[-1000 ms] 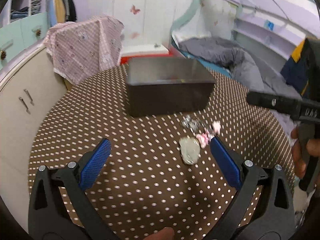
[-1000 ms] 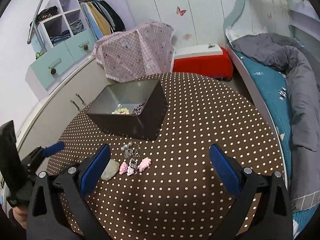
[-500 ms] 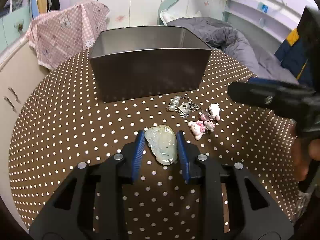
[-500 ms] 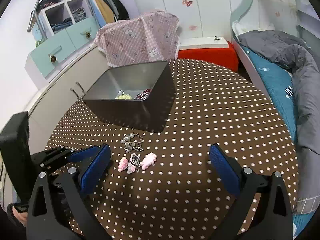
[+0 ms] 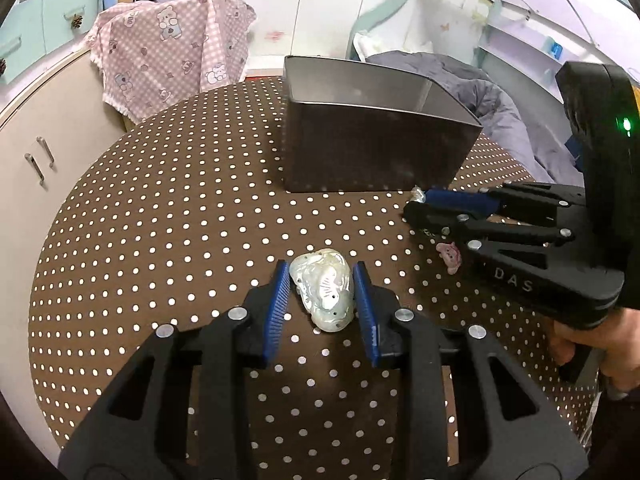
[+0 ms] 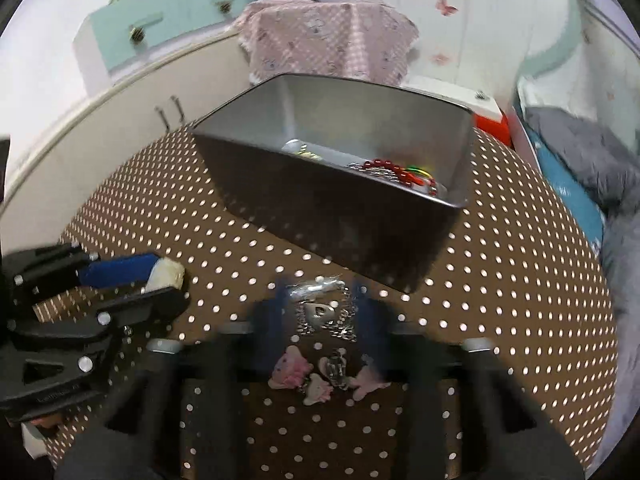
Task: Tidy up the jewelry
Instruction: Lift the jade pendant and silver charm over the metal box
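My left gripper is shut on a pale green jade pendant and holds it just over the dotted tablecloth; the pendant also shows in the right wrist view. My right gripper, blurred by motion, is closed around a silver chain with pearls on the cloth, in front of the dark metal box. Pink charms lie just behind its fingertips. The box holds red beads and other pieces. The right gripper shows at the right of the left wrist view.
The round table has a brown polka-dot cloth. A pink checked cloth hangs behind it, a cream cabinet stands left, and a bed with a grey duvet lies right. One pink charm lies beside the right gripper.
My left gripper has lifted and turned slightly with the pendant held. My right gripper has moved forward to the silver chain and closed from wide open.
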The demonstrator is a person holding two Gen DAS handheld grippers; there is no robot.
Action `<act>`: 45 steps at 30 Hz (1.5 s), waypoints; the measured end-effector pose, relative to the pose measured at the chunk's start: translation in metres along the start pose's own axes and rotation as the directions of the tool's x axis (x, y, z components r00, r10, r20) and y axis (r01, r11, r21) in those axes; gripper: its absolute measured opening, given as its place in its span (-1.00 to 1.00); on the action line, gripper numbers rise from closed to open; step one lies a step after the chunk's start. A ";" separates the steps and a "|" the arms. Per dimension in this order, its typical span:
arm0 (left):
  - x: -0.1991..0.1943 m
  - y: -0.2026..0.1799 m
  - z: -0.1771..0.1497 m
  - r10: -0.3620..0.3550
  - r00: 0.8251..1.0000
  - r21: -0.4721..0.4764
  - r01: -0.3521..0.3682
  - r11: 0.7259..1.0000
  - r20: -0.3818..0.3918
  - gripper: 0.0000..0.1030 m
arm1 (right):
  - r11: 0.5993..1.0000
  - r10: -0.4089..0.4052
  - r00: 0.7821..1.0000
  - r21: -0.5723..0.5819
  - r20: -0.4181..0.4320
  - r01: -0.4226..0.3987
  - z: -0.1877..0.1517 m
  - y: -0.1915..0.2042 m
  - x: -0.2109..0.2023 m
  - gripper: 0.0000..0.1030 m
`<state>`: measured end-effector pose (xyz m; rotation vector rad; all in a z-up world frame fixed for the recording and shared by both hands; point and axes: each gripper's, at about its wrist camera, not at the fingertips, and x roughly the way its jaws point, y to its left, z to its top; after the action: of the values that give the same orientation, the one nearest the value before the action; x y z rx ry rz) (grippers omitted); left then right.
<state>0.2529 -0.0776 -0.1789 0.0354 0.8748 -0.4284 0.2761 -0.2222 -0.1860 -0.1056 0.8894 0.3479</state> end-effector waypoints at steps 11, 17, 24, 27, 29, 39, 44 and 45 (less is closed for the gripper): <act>-0.012 0.001 -0.002 -0.021 0.999 -0.002 0.021 1.000 0.027 -0.38 | 0.993 0.102 0.990 0.043 0.100 -0.107 0.002 -0.013 -0.050 -0.79; -0.034 0.004 0.011 -0.020 0.997 0.002 0.020 1.000 0.079 -0.56 | 0.981 0.166 0.966 0.063 0.198 -0.182 0.021 -0.024 -0.089 -0.79; -0.047 0.003 0.026 -0.013 0.993 0.030 0.010 1.000 0.118 -0.56 | 0.980 0.174 0.947 0.051 0.271 -0.195 0.037 -0.029 -0.119 -0.79; -0.042 0.002 0.022 -0.016 0.996 0.029 0.013 0.999 0.093 -0.49 | 0.980 0.170 0.947 0.051 0.272 -0.190 0.035 -0.030 -0.121 -0.79; -0.037 -0.001 0.015 0.009 0.997 0.043 -0.012 0.999 0.077 0.37 | 0.979 0.173 0.949 0.058 0.262 -0.194 0.032 -0.029 -0.117 -0.79; 0.002 -0.012 -0.004 0.005 1.000 0.103 -0.002 0.995 -0.024 -0.19 | 0.974 0.194 0.951 0.066 0.240 -0.215 0.024 -0.023 -0.109 -0.79; 0.000 -0.013 -0.005 -0.028 0.999 0.103 0.031 0.994 -0.034 -0.20 | 0.975 0.192 0.947 0.060 0.258 -0.214 0.026 -0.025 -0.117 -0.79; -0.002 -0.012 -0.005 -0.034 0.999 0.097 0.037 0.995 -0.032 -0.20 | 0.975 0.192 0.946 0.058 0.262 -0.214 0.026 -0.025 -0.119 -0.79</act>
<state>0.2441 -0.0870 -0.1788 0.1161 0.8846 -0.5048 0.2349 -0.2699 -0.0785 0.1103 0.6591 0.5035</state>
